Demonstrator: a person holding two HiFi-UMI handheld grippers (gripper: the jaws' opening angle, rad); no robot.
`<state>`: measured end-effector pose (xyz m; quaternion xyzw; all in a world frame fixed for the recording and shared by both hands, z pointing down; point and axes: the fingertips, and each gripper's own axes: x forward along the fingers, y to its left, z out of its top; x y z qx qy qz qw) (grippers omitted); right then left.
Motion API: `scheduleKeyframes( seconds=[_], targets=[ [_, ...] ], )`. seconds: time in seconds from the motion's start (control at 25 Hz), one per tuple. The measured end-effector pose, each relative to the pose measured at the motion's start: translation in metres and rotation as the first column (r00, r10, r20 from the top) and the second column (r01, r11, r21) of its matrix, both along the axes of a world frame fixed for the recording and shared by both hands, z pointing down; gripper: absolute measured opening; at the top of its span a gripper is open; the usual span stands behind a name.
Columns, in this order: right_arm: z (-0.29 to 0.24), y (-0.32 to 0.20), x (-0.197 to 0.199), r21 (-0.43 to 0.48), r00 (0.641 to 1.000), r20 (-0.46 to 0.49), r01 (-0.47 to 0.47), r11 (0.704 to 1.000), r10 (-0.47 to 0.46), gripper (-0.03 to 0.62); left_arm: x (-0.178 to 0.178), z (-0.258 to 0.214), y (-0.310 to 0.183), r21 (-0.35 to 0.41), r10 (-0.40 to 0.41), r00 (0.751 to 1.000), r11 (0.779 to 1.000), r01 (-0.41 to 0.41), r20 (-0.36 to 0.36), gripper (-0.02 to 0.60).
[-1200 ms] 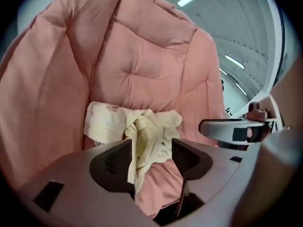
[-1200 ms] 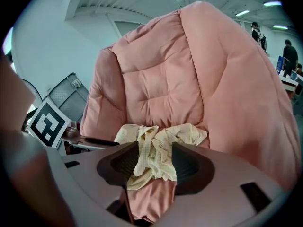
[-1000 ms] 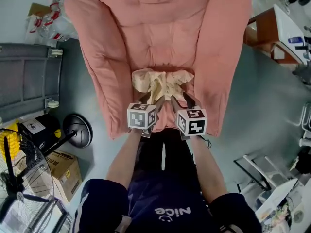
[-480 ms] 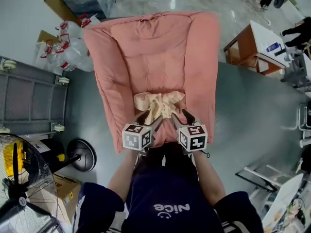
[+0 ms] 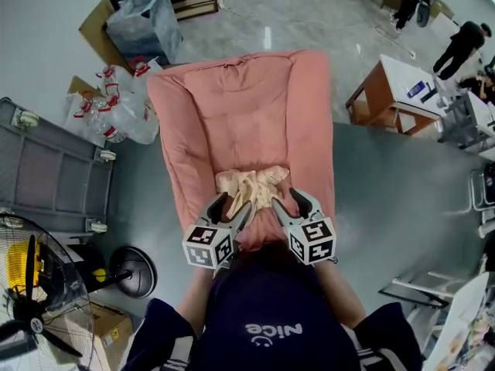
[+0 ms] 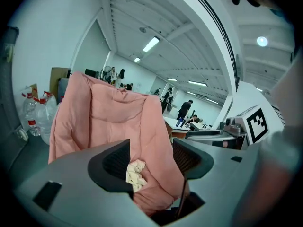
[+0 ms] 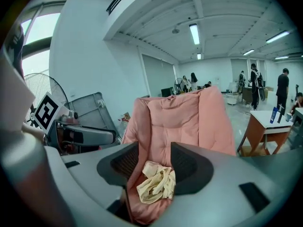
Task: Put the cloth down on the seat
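I see the crumpled cream fabric cloth lying on the pink quilted padded seat. Left gripper and right gripper: jaws spread, empty, just beside the cloth.

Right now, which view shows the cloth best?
The right gripper view: the cloth lies whole and close on the pink seat. The head view shows it small from above; the left gripper view shows only a corner beside a jaw.

The cream cloth lay crumpled in a loose heap on the near part of the pink padded seat, unfolded.
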<state>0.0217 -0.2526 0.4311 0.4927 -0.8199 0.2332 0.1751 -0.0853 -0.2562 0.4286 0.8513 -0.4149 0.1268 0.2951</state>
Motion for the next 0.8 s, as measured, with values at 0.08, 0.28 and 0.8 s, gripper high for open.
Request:
scheduleKeyframes(
  seconds=[0.08, 0.28, 0.8],
  targets=[
    [-0.02, 0.002, 0.0, 0.027, 1.0, 0.021, -0.017, 0.999, 0.017, 0.199, -0.004, -0.021, 0.004, 0.046, 0.001, 1.0, 0.999, -0.001, 0.002, 0.299],
    [-0.06, 0.013, 0.001, 0.103, 0.998, 0.054, -0.041, 0.994, 0.036, 0.199, -0.007, -0.067, 0.015, 0.157, 0.035, 0.999, 0.987, -0.033, -0.014, 0.291],
    [-0.102, 0.023, -0.005, 0.247, 1.0, 0.019, -0.016, 0.969, 0.012, 0.156, -0.018, -0.111, 0.017, 0.277, 0.08, 0.995, 0.959, -0.063, -0.052, 0.219]
  ],
)
